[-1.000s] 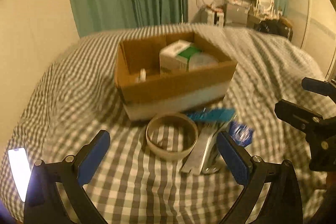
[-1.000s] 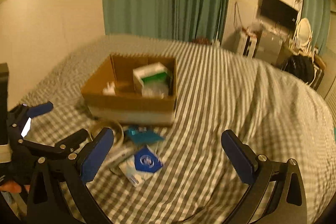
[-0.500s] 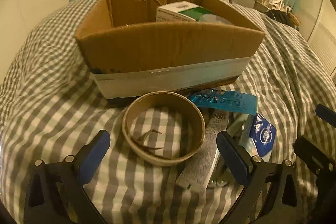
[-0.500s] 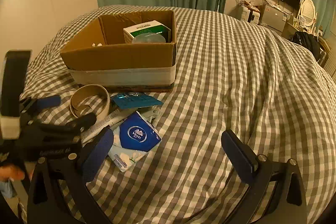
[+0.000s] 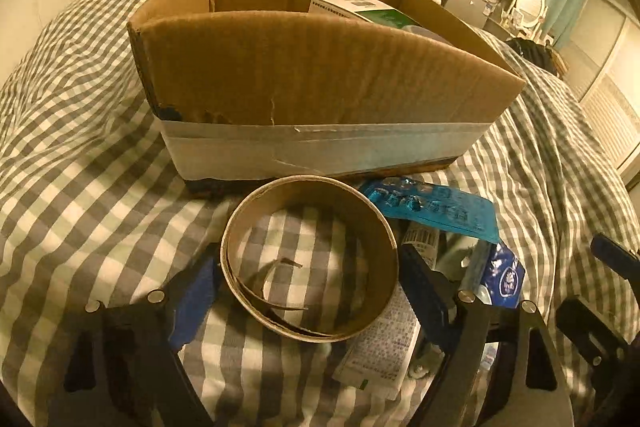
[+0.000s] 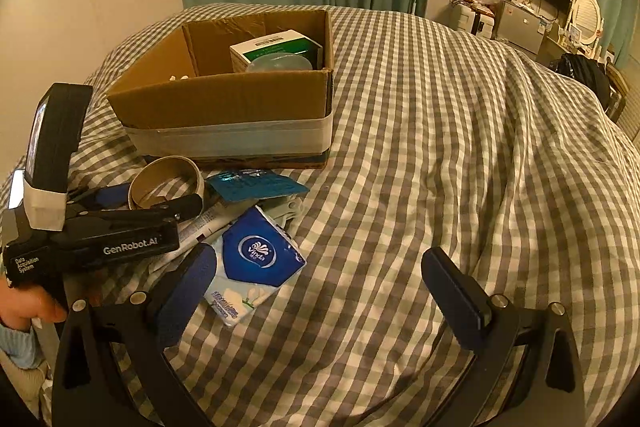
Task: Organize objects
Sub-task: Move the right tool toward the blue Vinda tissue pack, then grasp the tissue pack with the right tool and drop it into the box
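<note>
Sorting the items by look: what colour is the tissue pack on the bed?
The tissue pack is blue with a white logo, clearest in the right wrist view.

In the right wrist view the cardboard box (image 6: 224,103) sits on the bed (image 6: 440,147) at upper left, a carton (image 6: 276,47) inside it; just before it lie the tape ring (image 6: 166,181) at left, a flat packet (image 6: 256,185) beside it; the tissue pack (image 6: 256,263) lies nearer, lower centre.
</note>
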`<move>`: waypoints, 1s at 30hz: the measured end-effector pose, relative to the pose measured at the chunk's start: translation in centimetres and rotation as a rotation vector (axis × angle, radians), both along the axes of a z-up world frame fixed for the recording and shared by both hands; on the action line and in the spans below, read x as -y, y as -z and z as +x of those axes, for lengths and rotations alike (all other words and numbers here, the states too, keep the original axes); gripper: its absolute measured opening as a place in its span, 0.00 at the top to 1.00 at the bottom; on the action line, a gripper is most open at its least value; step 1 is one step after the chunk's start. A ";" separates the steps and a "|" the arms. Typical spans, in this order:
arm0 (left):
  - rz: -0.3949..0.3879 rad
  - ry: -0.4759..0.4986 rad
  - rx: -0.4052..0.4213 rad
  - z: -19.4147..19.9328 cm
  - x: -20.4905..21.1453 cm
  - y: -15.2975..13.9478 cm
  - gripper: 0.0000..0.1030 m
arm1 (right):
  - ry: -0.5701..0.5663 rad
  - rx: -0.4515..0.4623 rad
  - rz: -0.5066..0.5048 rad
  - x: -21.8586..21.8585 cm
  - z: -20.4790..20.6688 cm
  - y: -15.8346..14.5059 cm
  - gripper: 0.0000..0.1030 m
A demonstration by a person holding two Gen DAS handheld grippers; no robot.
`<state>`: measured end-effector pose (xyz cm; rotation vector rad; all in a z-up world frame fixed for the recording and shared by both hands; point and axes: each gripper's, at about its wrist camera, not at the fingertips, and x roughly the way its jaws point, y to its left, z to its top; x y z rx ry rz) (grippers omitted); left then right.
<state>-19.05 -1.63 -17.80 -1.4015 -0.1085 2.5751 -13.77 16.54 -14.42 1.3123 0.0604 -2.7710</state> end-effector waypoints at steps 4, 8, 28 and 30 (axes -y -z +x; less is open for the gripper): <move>-0.015 -0.015 -0.020 1.4 0.2 -1.2 0.16 | -0.007 0.004 0.001 0.2 0.1 0.1 0.00; -0.027 -0.045 -0.070 3.1 0.9 -3.1 0.15 | -0.014 0.010 -0.009 0.3 -0.1 0.4 0.00; -0.021 -0.084 -0.108 4.7 2.8 -4.6 0.16 | -0.152 0.149 -0.037 4.8 -3.0 5.7 0.15; -0.014 -0.079 -0.116 4.9 2.6 -4.9 0.16 | -0.152 0.149 -0.038 4.5 -2.9 5.7 0.15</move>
